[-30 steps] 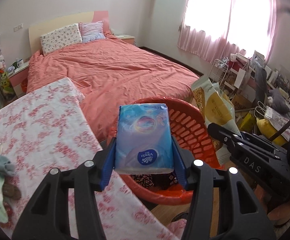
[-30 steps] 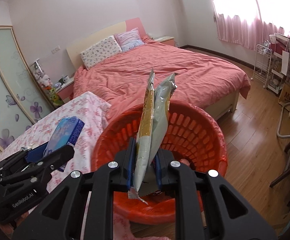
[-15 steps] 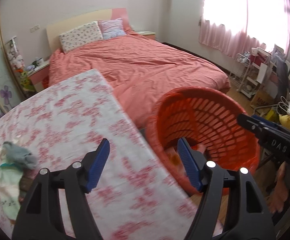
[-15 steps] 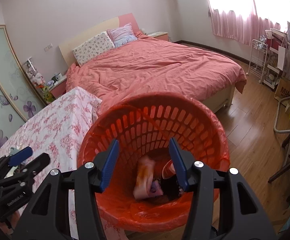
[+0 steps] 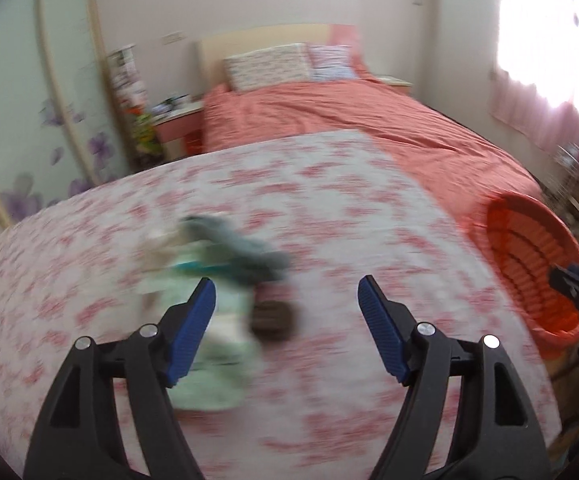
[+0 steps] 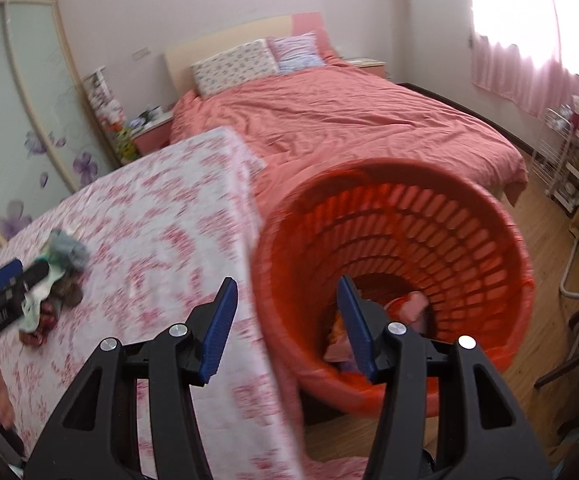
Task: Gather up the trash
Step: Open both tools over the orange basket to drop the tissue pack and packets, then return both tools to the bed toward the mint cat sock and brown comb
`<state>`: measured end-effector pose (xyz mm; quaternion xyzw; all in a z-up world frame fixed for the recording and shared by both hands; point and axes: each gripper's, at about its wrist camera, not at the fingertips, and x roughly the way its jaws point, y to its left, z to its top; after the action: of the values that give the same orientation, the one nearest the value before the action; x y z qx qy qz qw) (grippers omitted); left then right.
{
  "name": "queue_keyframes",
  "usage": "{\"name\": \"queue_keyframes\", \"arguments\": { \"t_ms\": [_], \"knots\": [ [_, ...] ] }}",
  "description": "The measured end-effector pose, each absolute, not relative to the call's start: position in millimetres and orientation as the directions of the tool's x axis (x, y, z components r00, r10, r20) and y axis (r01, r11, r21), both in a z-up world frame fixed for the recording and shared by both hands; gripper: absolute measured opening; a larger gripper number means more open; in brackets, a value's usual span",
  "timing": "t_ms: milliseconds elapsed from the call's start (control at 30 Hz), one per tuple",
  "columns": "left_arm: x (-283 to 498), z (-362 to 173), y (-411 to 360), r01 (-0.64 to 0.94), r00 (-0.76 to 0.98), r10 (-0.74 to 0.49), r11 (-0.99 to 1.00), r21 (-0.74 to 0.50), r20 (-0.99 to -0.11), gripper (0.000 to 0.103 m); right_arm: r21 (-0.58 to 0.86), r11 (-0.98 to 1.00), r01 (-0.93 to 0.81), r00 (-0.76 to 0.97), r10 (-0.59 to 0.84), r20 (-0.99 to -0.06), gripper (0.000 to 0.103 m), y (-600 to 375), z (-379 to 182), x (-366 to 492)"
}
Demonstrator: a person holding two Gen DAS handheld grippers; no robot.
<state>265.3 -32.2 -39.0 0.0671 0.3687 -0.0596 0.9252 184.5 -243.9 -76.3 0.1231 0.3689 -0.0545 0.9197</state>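
Your left gripper (image 5: 285, 312) hangs over the floral-covered table (image 5: 329, 208) with its blue-padded fingers (image 5: 191, 332) spread wide and nothing between them. Just ahead of its left finger, and partly behind that finger's tip, lies a small heap of trash (image 5: 225, 276): something grey-blue on top, pale green and white material beneath, and a dark brown lump at the near right edge. Motion blur hides any finer detail. Farther off to the right of this gripper, past the table's edge, stands the orange plastic basket (image 5: 529, 264), with the tip of your other tool showing in front of it at the frame's right margin.

Your right gripper (image 6: 285, 320) is also spread, holding nothing. Its right finger sits in front of the mouth of the basket (image 6: 429, 216), which is tilted toward the camera; its left finger is over the table's (image 6: 177, 216) right edge. Down at the basket's bottom, just beyond the right fingertip, you can make out pink and orange wrappers (image 6: 405, 308). Well to the left of this gripper, the heap (image 6: 57, 276) rests on the cloth, with your left gripper (image 6: 13, 276) right beside it at the frame edge. Beyond both tools, straight ahead, is the bed with its salmon-pink cover (image 6: 349, 120) and two pillows (image 6: 233, 64) against the headboard.
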Motion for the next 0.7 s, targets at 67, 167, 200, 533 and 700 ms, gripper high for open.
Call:
{"name": "queue_keyframes", "arguments": {
  "t_ms": [67,167,200,533,700],
  "knots": [
    [269.3,-40.4,-6.1,0.108,0.716,-0.029,0.992,0.07,-0.698,0.072,0.18,0.971,0.16,0.715,0.012,-0.699,0.053,-227.8,-79.1,187.3],
    [275.6,-47.5,29.0,0.045,0.695,0.012,0.997,0.06,-0.719,0.063,0.173,0.977,0.125,0.706,0.035,-0.707,0.053,-209.8,-81.7,188.8],
    [277.7,-50.8,36.0,0.037,0.686,0.015,0.998,0.056,-0.727,0.059,0.171,0.979,0.114,0.703,0.042,-0.71,0.053,-203.3,-83.0,189.6],
    [272.9,-64.6,53.1,0.072,0.654,-0.055,0.997,-0.011,-0.754,0.007,0.162,0.985,0.054,0.687,0.082,-0.722,0.053,-162.4,-83.9,193.9],
    [264.5,-51.3,65.9,0.069,0.688,-0.065,0.997,-0.024,-0.723,0.004,0.166,0.986,0.027,0.681,0.104,-0.725,0.053,-145.0,-85.1,198.2]
  ]
}}
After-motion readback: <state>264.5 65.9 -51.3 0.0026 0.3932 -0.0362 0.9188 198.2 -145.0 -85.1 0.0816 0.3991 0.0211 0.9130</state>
